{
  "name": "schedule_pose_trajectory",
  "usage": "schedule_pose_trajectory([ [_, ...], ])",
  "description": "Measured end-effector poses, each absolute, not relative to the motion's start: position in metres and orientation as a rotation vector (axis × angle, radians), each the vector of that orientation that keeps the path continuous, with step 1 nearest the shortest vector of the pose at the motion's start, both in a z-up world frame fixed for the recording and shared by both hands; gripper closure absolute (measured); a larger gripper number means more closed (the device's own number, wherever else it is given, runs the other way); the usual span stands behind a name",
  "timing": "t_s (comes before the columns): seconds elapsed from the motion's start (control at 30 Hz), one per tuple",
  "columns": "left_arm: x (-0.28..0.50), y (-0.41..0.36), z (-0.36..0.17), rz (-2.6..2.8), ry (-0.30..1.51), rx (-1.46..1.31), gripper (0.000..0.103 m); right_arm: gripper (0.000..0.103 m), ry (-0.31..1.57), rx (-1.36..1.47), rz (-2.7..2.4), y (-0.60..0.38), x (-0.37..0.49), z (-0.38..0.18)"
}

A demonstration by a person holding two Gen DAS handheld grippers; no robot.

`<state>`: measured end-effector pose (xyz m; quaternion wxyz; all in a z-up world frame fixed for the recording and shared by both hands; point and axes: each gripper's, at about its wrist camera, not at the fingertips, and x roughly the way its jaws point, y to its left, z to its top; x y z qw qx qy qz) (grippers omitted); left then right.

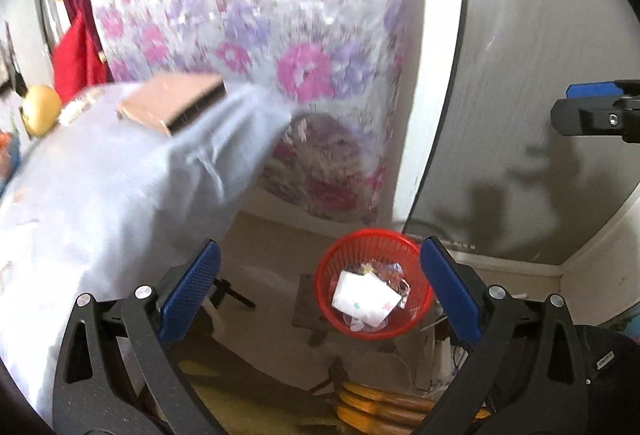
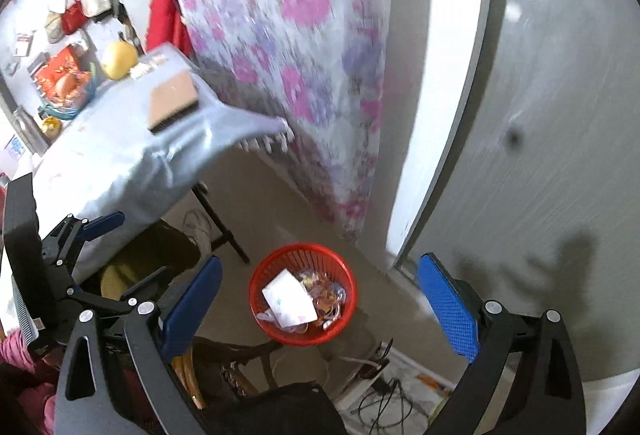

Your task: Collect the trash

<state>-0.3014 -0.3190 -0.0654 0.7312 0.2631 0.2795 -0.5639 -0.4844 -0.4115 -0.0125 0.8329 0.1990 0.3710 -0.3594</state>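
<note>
At the far left a counter [image 2: 100, 171] draped in a pale blue cloth carries a yellow round fruit [image 2: 117, 59], a bowl of orange fruit [image 2: 68, 87] and a flat brown cardboard piece with a dark edge [image 2: 173, 102] lying near the cloth's hanging corner. Behind the counter hangs a curtain printed with pink and purple flowers [image 2: 288, 35], blurred in both views.

The left gripper [image 1: 320, 287] points down toward the floor with its blue pads [image 1: 192, 287] spread wide and nothing between them; in the right wrist view it shows at the left edge [image 2: 86, 231], just beside the counter's cloth.

Below both grippers, on the beige floor, stands a red plastic mesh basket [image 2: 260, 275]. Inside it lie a crumpled white paper with small coloured marks [image 2: 288, 301] and a heap of shiny wrappers [image 2: 326, 295]. In the left wrist view the basket [image 1: 326, 275] sits between the pad tips, well below them.

The right gripper [image 2: 318, 305] also hangs over the basket, its blue pads [image 2: 448, 307] standing far apart and empty. Its tip shows at the right edge of the left wrist view [image 1: 596, 111].

To the right rises a grey door [image 2: 540, 115], bearing the grippers' shadows, with cables and a power strip [image 2: 372, 367] on the floor at its foot.
</note>
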Motion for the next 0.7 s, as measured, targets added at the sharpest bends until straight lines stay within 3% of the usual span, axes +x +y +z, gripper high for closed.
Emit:
schedule_pose_trajectory([
  [0.37, -0.32, -0.301, -0.039, -1.184, 0.538, 0.552, 0.007, 0.006, 0.756, 0.363, -0.738, -0.394, -0.488, -0.022],
  [0.7, -0.289, -0.326, -0.082, -1.105, 0.647, 0.588, 0.007, 0.006, 0.834, 0.448, -0.733, -0.407, -0.47, -0.096],
])
